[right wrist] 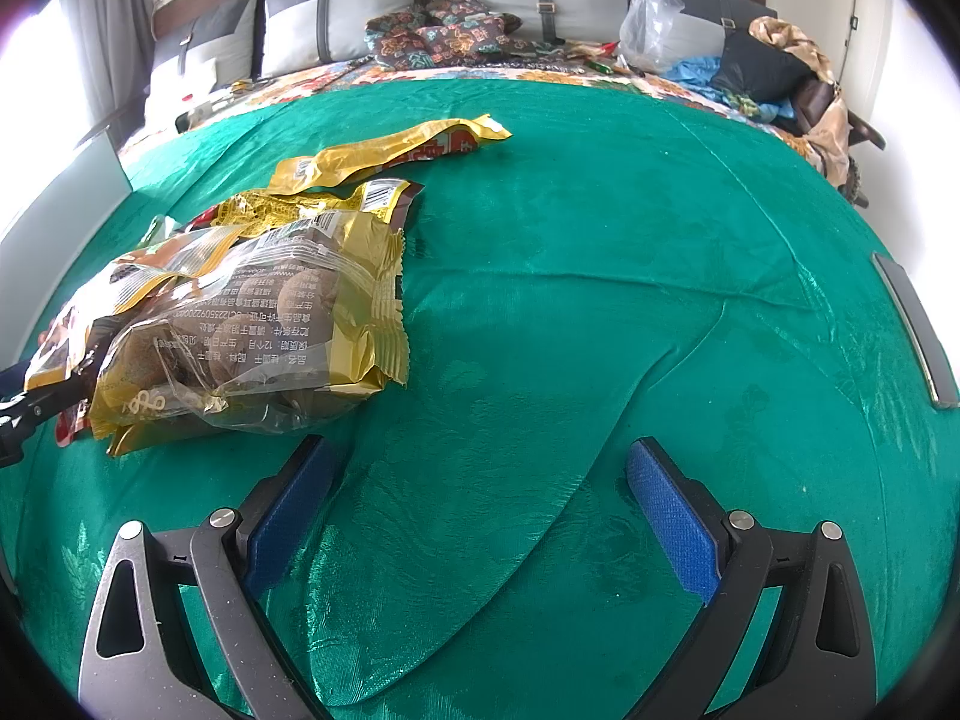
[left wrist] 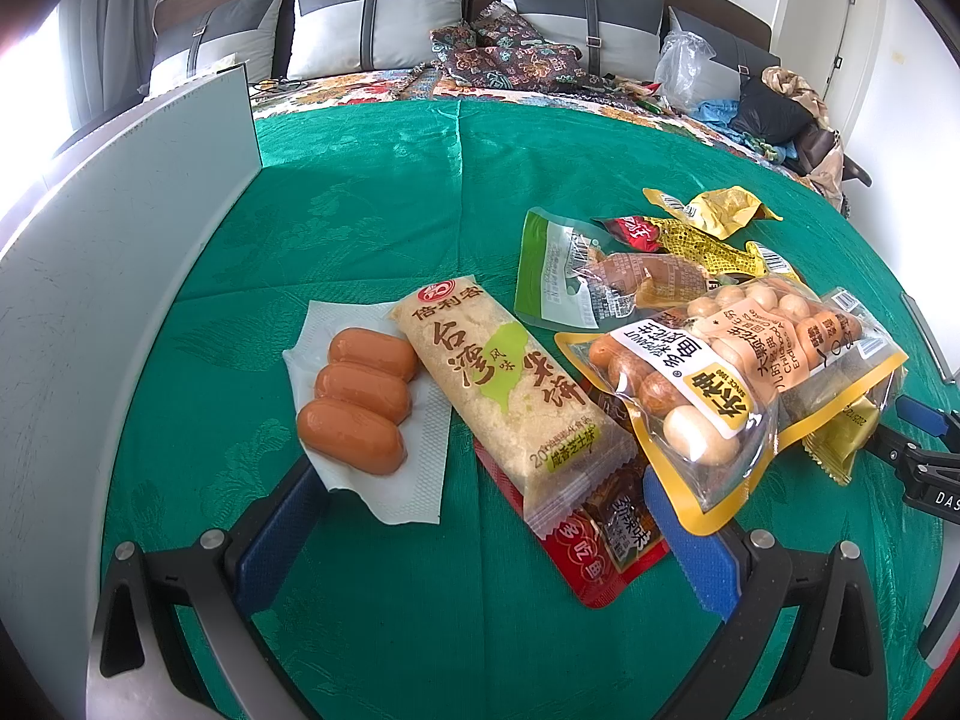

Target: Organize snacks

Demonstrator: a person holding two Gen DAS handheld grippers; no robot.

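In the left wrist view, a pack of three sausages (left wrist: pixel 360 402) lies on the green cloth (left wrist: pixel 372 210), beside a rice-cracker bar (left wrist: pixel 510 390). A red packet (left wrist: pixel 606 546) lies under the bar. A clear bag of round snacks (left wrist: pixel 732 372) tops a pile with a green pouch (left wrist: pixel 552 270) and gold wrappers (left wrist: pixel 714 210). My left gripper (left wrist: pixel 480 516) is open just before the bar and sausages, holding nothing. My right gripper (right wrist: pixel 480 492) is open over bare cloth, right of a gold bag of brown snacks (right wrist: pixel 252 324) and a gold wrapper (right wrist: pixel 396 150).
A white panel (left wrist: pixel 108 276) stands along the left. Grey pillows (left wrist: pixel 384 18), patterned cushions (left wrist: pixel 498 54), a plastic bag (right wrist: pixel 651 24) and heaped clothes (right wrist: pixel 774 72) lie at the far end. A grey flat object (right wrist: pixel 912 330) lies at the right edge.
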